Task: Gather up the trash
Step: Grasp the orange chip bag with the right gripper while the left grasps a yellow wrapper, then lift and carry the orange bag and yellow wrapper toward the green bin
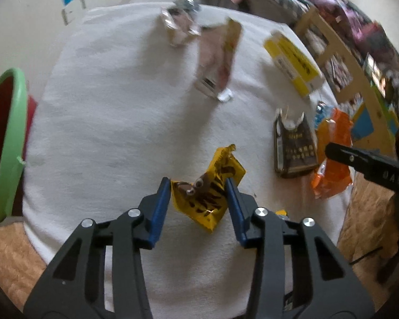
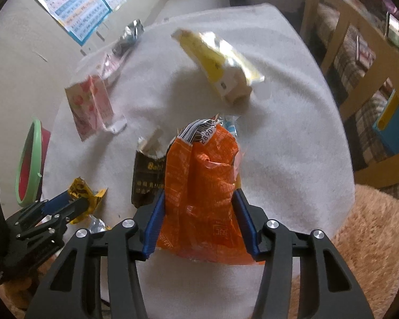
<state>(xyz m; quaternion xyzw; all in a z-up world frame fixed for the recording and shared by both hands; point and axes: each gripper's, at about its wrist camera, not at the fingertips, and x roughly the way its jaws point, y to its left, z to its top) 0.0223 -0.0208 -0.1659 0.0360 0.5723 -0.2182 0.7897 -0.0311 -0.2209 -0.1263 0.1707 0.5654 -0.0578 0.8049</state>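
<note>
On the white cloth-covered counter (image 1: 114,122), the left gripper (image 1: 198,188) pinches a crinkled yellow foil wrapper (image 1: 208,186); the right gripper (image 2: 199,199) clasps a crumpled orange plastic bag (image 2: 202,180).

A pale wall (image 2: 18,61) carries colourful posters (image 2: 74,8); a wooden shelf unit (image 2: 359,61) stands beside fluffy tan carpet (image 2: 372,226).

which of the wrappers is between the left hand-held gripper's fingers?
The yellow candy wrapper with googly-eyed brown character, nearest the table's front edge. The orange bag sits in the right hand-held gripper instead.
</note>
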